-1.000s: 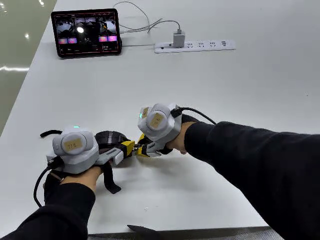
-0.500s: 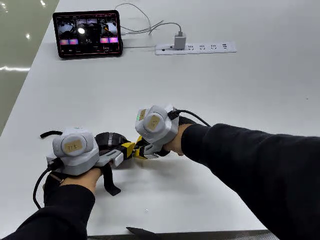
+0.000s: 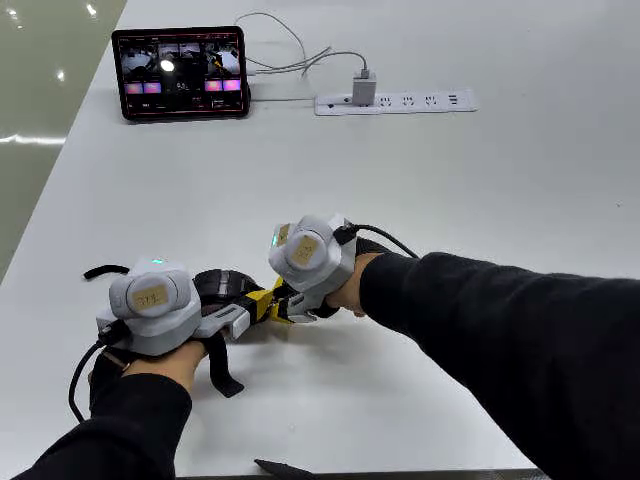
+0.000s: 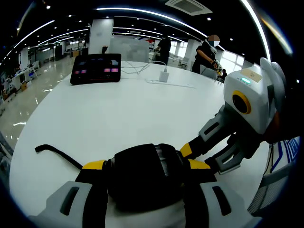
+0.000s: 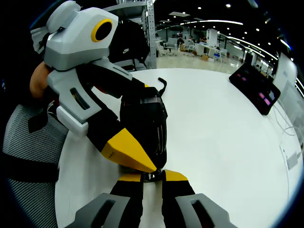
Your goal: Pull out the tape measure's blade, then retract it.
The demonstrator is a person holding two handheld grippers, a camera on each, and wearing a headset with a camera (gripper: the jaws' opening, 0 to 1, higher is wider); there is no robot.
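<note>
While your left gripper (image 4: 145, 165) clamps the tape measure (image 5: 142, 118) by its black case, close to the table's (image 3: 420, 180) near edge and toward its left side, your right gripper (image 5: 153, 177) sits just beside it. Its jaws are pinched narrow on what looks like the blade tip (image 5: 153, 175) at the case's mouth. The blade's axis should run from case to right gripper, so pull with your right, straight away from the left, along that near edge.

Bright overhead light, soft shadows, fisheye-warped edges
</note>
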